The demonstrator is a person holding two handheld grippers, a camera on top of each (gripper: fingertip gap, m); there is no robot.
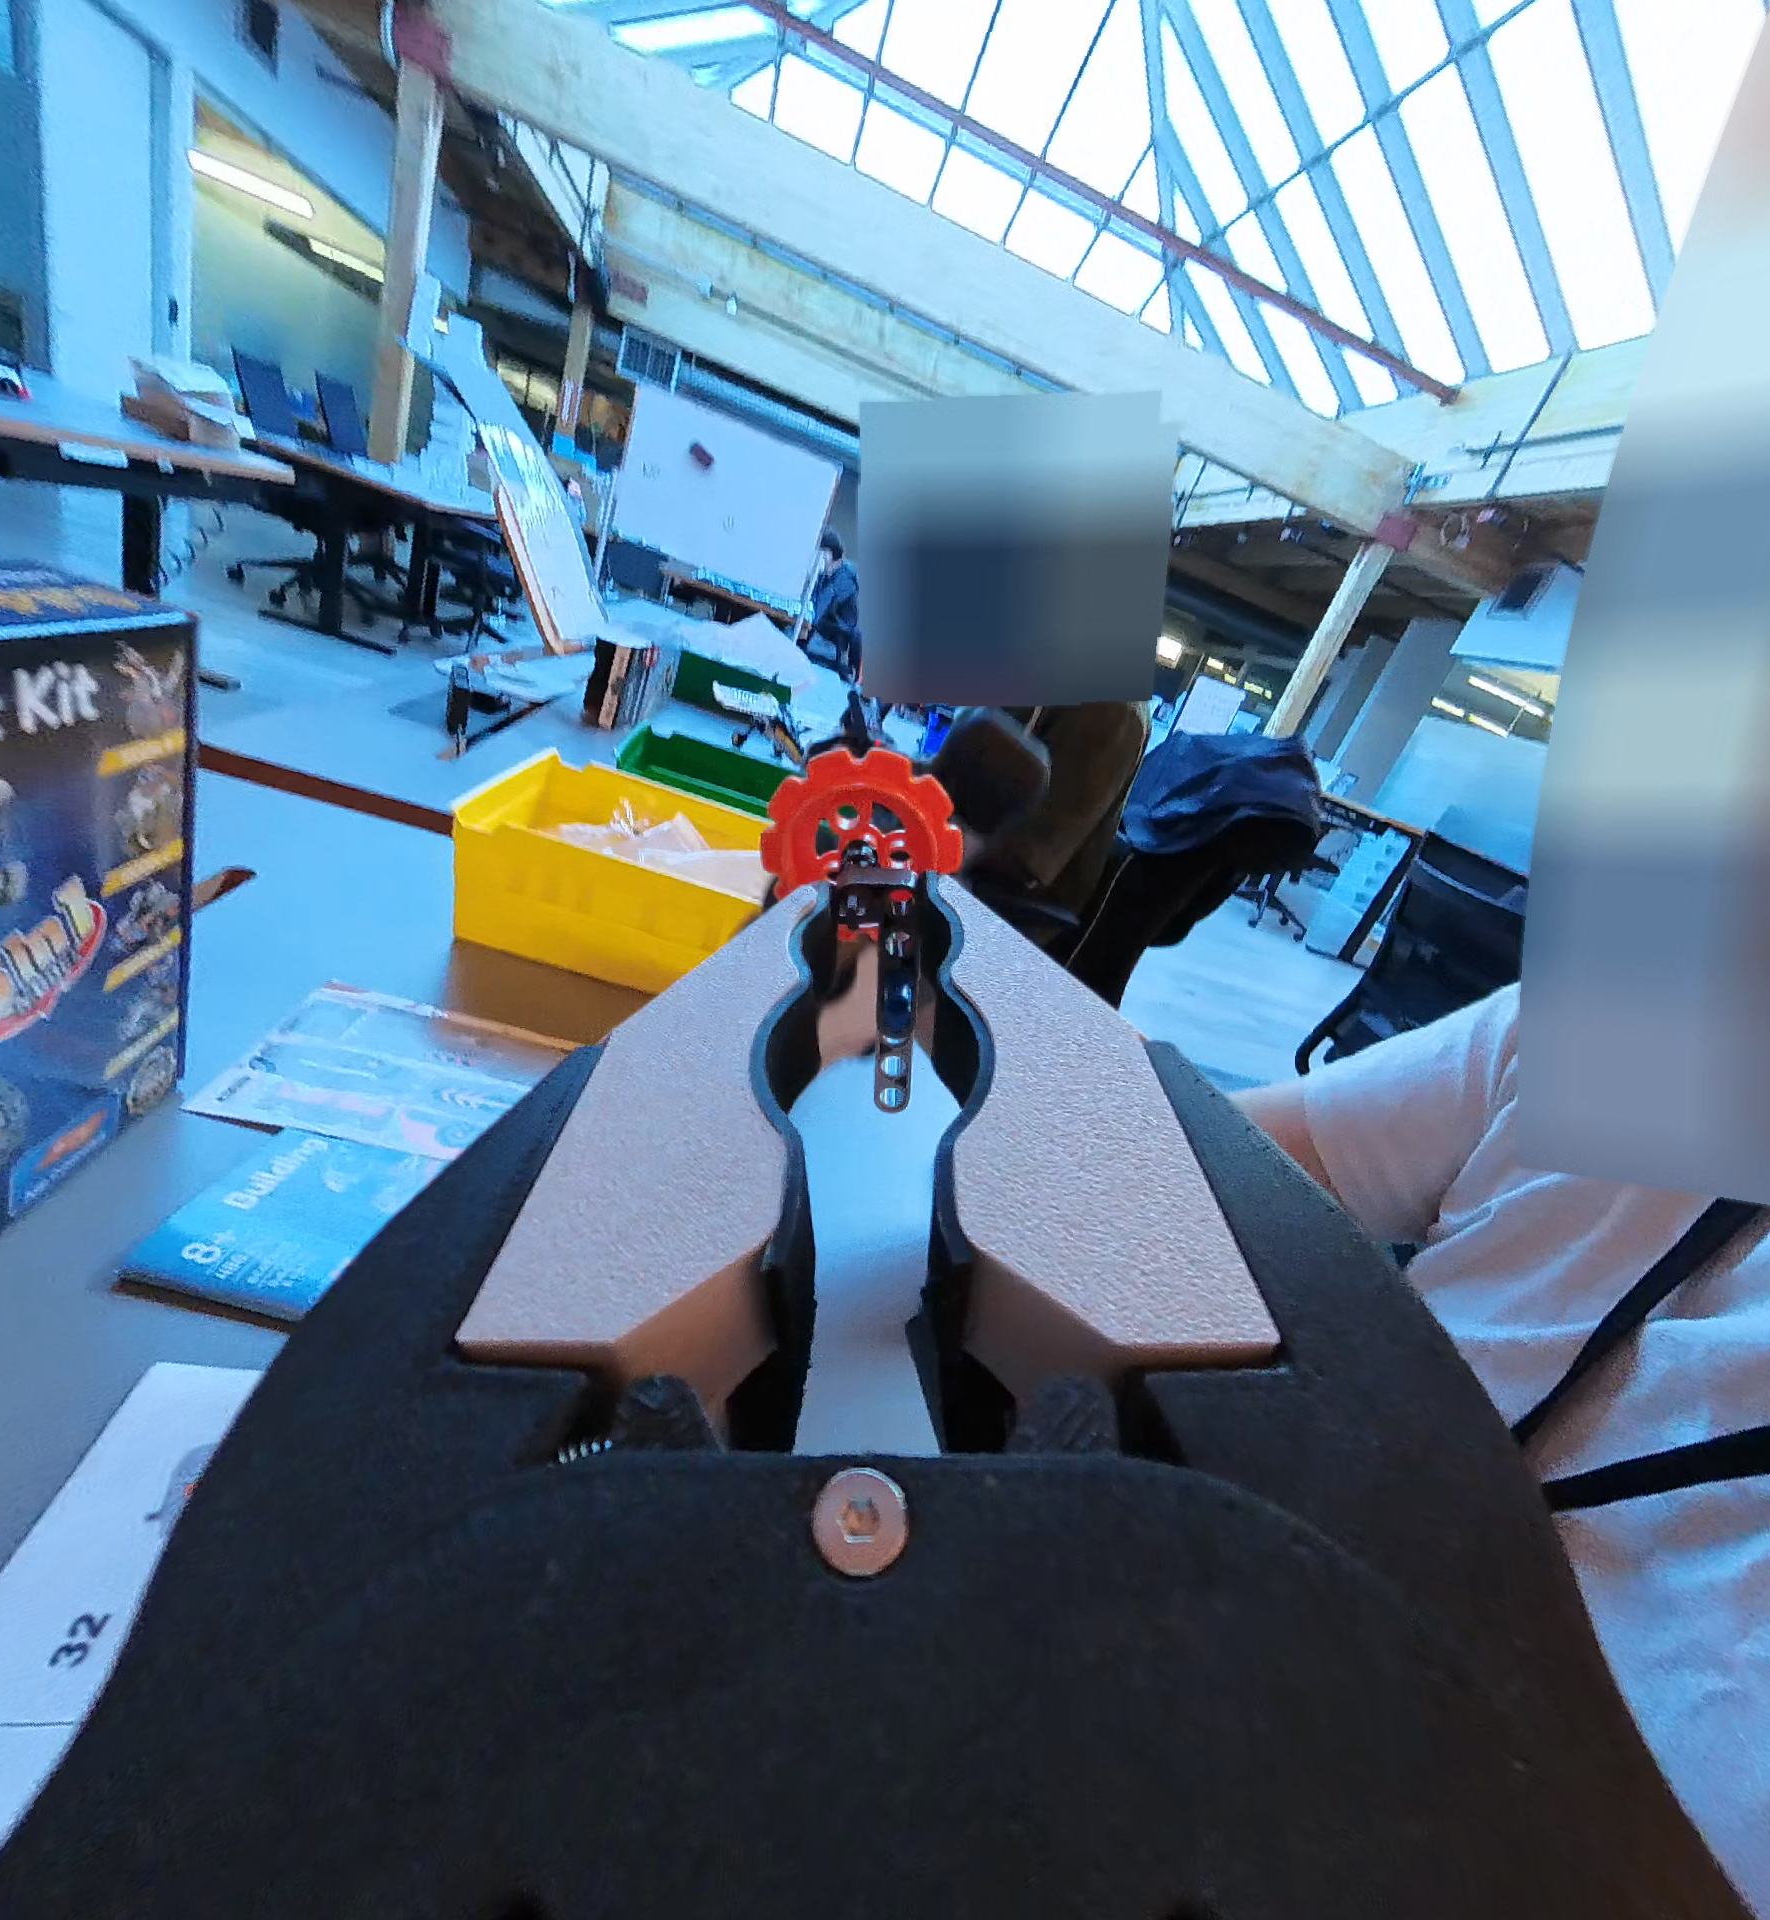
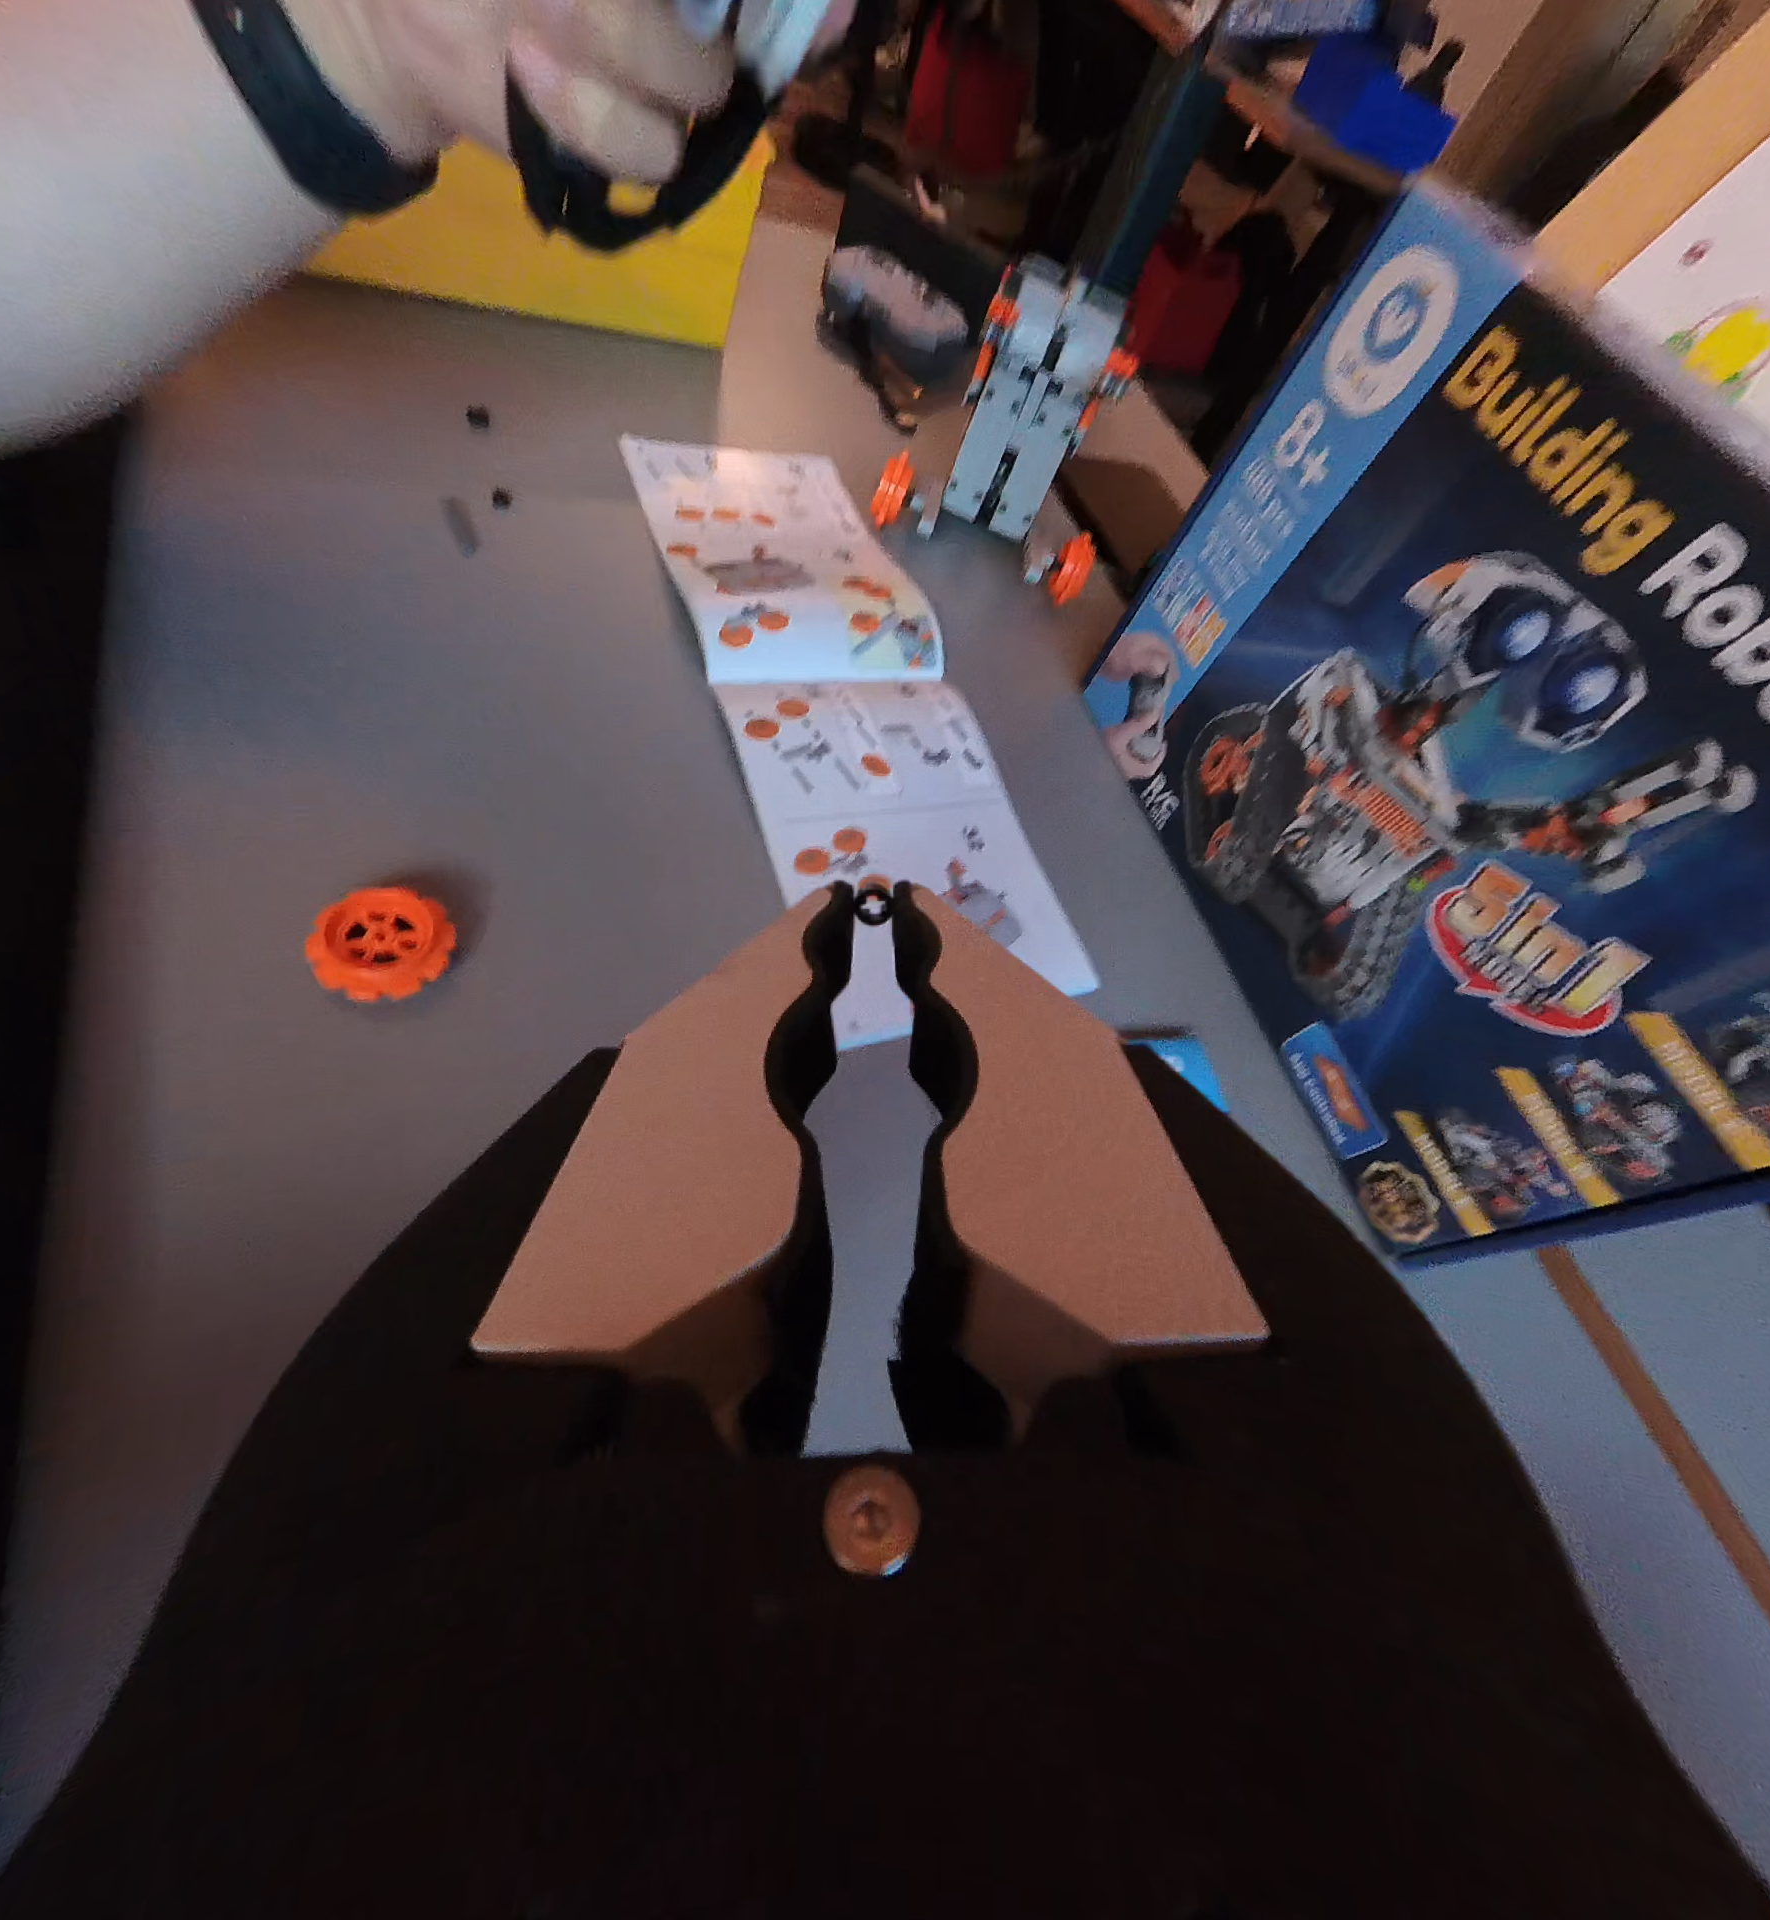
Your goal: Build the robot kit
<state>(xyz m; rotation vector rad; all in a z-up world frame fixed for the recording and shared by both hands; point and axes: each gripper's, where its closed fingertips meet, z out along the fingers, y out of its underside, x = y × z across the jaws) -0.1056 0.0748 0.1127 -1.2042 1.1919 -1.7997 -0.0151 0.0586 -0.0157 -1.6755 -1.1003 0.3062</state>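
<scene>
Between my left gripper [image 1: 865,904] fingers, a beam with red gear [image 1: 860,831] sits clamped, upright — right gripper [image 2: 870,906] pinches a small black ring [image 2: 873,910].

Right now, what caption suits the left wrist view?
Jaws pinch a small assembly topped by an orange gear.

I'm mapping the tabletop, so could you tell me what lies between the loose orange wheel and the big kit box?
In the right wrist view, the open instruction booklet lies between the orange wheel and the kit box, on the grey table.
</scene>
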